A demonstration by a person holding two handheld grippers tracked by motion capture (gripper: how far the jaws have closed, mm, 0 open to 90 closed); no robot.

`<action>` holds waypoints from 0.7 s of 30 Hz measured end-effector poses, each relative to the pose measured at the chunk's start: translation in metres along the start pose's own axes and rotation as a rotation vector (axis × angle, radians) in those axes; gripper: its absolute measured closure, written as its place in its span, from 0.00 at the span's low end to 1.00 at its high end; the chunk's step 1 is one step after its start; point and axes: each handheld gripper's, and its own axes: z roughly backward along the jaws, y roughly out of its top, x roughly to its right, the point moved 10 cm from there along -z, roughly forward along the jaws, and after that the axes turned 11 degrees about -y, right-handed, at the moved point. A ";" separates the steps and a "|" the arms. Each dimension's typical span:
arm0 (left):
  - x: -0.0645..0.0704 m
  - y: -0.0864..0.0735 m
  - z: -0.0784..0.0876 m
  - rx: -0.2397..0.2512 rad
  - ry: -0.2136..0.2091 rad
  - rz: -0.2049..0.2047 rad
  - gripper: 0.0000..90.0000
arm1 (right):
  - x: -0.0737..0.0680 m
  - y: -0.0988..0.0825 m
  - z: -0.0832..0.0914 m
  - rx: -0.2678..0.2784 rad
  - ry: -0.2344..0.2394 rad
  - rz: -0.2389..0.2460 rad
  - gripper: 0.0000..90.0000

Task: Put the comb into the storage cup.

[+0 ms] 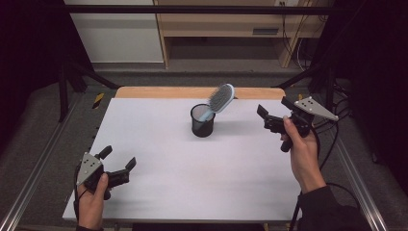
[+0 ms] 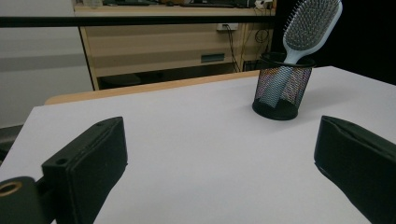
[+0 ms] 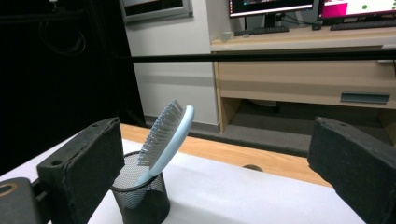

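Blue hairbrush (image 1: 220, 100) stands handle-down in black mesh cup (image 1: 202, 121), mid-table toward the far edge, head leaning right.
Risk: light cup could tip if brush gets pulled sideways. Right gripper (image 1: 273, 112) raised near cup, jaws spread, empty, aimed at it; left gripper (image 1: 119, 160) low at near-left corner, spread, empty.

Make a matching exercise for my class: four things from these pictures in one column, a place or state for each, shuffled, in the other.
1. hairbrush
2. mesh cup
3. left claw
4. right claw

A. open, low at the table's near left corner
B. leaning handle-down in the cup
C. open, raised to the right of the cup
D. upright mid-table

Pairs: 1-B, 2-D, 3-A, 4-C
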 end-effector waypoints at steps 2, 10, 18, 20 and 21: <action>-0.001 0.001 0.003 0.006 0.003 0.005 0.03 | 0.003 0.001 0.003 0.006 -0.002 -0.001 0.04; -0.001 0.001 0.004 0.007 0.000 0.003 0.03 | 0.010 0.001 0.013 0.012 -0.002 0.005 0.03; 0.000 0.000 0.003 0.004 -0.007 0.002 0.03 | 0.014 -0.004 0.019 0.005 0.000 0.014 0.03; 0.000 0.001 0.003 0.005 -0.006 0.002 0.03 | 0.014 -0.006 0.020 0.003 -0.001 0.017 0.03; 0.000 0.001 0.003 0.006 -0.006 0.002 0.03 | 0.014 -0.007 0.021 0.004 -0.004 0.025 0.03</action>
